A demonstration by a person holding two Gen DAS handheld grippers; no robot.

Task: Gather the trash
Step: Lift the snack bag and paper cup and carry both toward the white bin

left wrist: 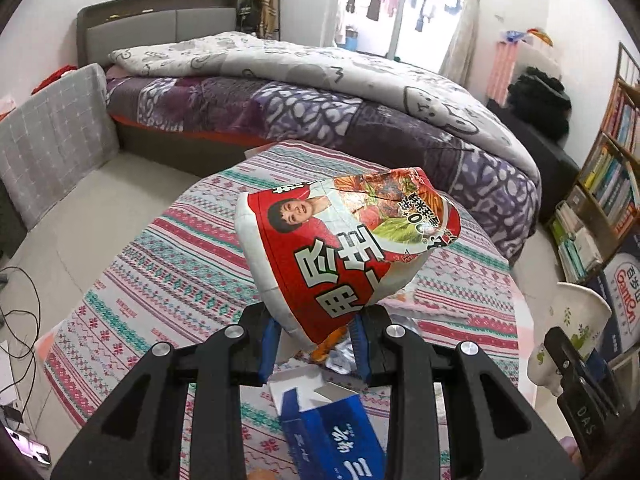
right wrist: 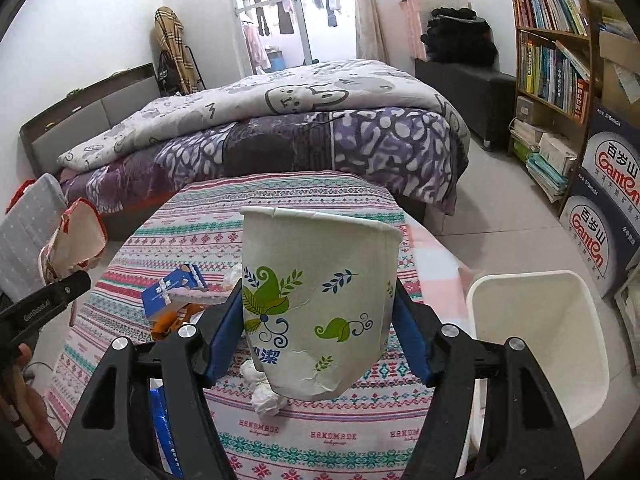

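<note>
My left gripper (left wrist: 316, 344) is shut on a crushed red instant-noodle cup (left wrist: 344, 252) and holds it above the patterned tablecloth (left wrist: 172, 264). The same cup shows at the left of the right wrist view (right wrist: 76, 240). My right gripper (right wrist: 318, 332) is shut on a white paper cup with green leaves (right wrist: 316, 300), held upright above the table; it shows at the right edge of the left wrist view (left wrist: 572, 316). A blue carton (left wrist: 336, 436) lies on the table under the left gripper, also in the right wrist view (right wrist: 172, 288). Crumpled white tissues (right wrist: 266, 394) lie below the paper cup.
A white waste bin (right wrist: 536, 344) stands on the floor right of the table. Orange wrapper scraps (right wrist: 168, 322) lie by the carton. A bed (right wrist: 280, 128) stands behind the table. A bookshelf (right wrist: 552, 52) and stacked boxes (right wrist: 604, 208) line the right wall.
</note>
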